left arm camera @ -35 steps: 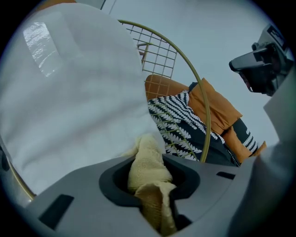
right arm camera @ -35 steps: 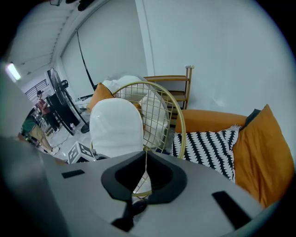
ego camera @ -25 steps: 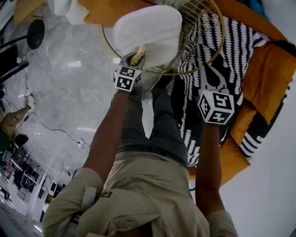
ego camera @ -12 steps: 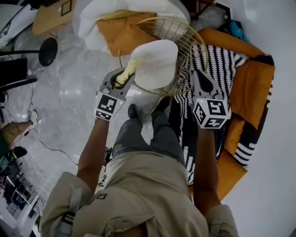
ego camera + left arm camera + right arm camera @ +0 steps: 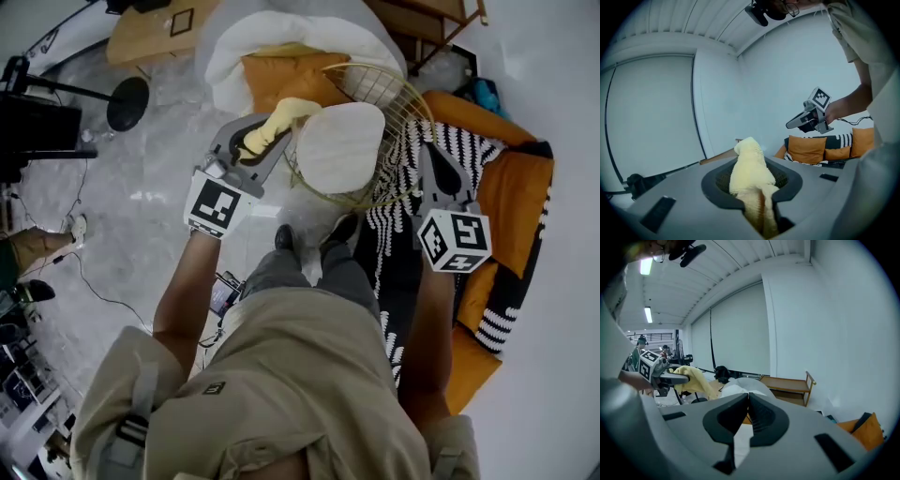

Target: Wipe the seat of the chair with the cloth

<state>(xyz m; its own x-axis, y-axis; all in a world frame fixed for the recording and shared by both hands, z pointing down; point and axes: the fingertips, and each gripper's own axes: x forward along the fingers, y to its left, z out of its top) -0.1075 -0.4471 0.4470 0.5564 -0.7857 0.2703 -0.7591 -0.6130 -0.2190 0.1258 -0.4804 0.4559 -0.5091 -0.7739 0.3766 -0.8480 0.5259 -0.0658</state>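
- Two grippers in play: the left gripper (image 5: 262, 139), upper middle of the head view, is clamped on the yellow cloth (image 5: 278, 116).
- Cloth hangs just left of the chair's (image 5: 405, 101) white seat (image 5: 339, 150); can't tell if they touch.
- Right gripper (image 5: 431, 157), right of the seat, has its jaws pressed together with nothing between.

Nubbly, matt yellow cloth (image 5: 284, 114), smooth matt white seat (image 5: 339, 148) within a shiny gold-toned metal wire chair frame (image 5: 380, 84), glossy polished marble-look floor (image 5: 141, 178)
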